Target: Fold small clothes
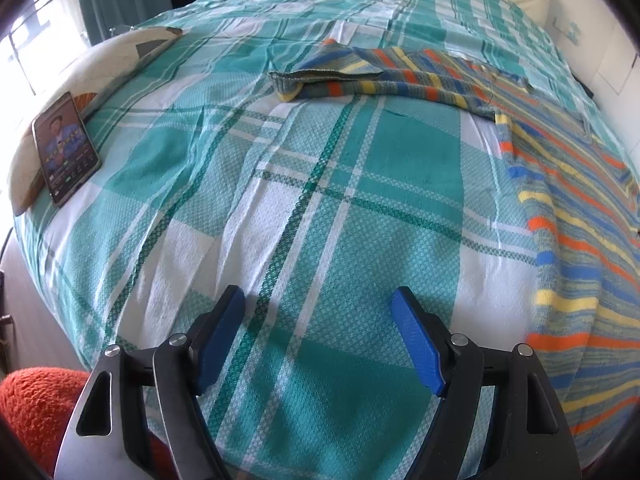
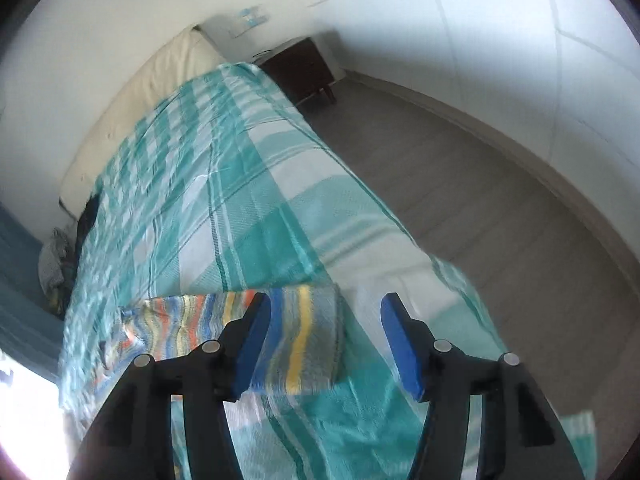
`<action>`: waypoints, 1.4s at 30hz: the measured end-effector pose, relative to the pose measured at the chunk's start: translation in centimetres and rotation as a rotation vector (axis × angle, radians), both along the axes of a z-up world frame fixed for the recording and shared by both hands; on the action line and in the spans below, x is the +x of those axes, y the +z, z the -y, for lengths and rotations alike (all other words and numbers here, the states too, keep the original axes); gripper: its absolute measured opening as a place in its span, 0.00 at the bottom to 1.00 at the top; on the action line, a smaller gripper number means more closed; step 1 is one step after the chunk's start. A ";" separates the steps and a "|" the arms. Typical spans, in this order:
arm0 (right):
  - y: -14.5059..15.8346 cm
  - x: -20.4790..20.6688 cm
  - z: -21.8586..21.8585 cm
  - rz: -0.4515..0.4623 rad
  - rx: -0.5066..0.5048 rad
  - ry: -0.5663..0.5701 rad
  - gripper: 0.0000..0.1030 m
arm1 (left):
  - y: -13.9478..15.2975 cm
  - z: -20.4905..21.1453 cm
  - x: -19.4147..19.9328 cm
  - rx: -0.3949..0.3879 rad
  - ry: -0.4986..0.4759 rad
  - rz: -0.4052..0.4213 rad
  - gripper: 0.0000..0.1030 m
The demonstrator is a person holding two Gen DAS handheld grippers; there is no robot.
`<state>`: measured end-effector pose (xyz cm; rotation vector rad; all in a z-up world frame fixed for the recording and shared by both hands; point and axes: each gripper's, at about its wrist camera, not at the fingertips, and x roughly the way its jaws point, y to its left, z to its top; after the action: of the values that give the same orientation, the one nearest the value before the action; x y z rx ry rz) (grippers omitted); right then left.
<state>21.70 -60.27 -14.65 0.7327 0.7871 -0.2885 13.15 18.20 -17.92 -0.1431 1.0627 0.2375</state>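
Striped garment (image 1: pixel 420 80) lying partly folded on the plaid bed cover (image 1: pixel 320 200); left tool (image 1: pixel 318 336) apart, empty; right tool (image 2: pixel 325 344) apart above the garment's folded end, gripping nothing

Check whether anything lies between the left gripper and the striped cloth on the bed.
Nothing visible does. The left gripper hangs open over bare plaid bedspread, and only that sheet separates it from the striped cloth spread to its right. The phone leans against a pillow at the far left, away from that path.
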 end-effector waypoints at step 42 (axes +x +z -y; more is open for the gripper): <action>-3.5 -15.4 -26.5 -0.338 0.061 0.767 0.51 | 0.1 9.9 -5.6 -0.214 -0.430 -0.162 0.51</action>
<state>6.35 -33.78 -18.10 0.3953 1.3392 0.3170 7.52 8.30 -17.77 -0.0850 1.2511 -0.2576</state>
